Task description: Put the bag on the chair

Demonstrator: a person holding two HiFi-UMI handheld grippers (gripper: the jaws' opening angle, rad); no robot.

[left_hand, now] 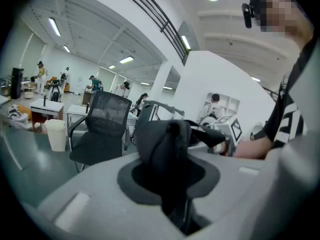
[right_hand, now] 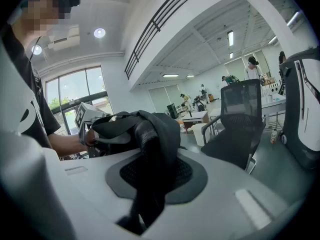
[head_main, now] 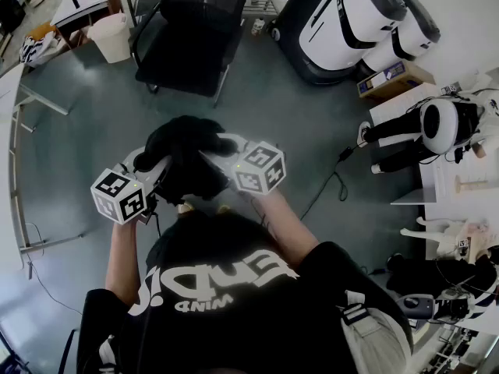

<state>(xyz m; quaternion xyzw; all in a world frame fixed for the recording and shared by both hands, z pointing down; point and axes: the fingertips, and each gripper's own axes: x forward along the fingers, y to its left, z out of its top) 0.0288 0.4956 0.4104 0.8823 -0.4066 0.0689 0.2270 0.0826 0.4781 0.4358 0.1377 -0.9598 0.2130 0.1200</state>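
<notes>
A black soft bag [head_main: 185, 156] hangs in the air in front of the person, held between both grippers. My left gripper [head_main: 152, 166] is shut on the bag's fabric [left_hand: 167, 159], which bunches up between its jaws. From the other side my right gripper [head_main: 214, 156] is shut on another fold of the bag [right_hand: 150, 159]. The black mesh office chair [head_main: 191, 33] stands a little ahead on the grey floor, its seat bare; it also shows in the left gripper view as the chair [left_hand: 102, 134] and in the right gripper view as the chair [right_hand: 237, 129].
A white waste bin [head_main: 111, 37] and a desk [head_main: 82, 5] stand left of the chair. Large white-and-black machines [head_main: 351, 22] stand to the right, with a cardboard box [head_main: 394, 80] and a cable [head_main: 331, 181] on the floor. A table edge [head_main: 8, 170] runs along the left.
</notes>
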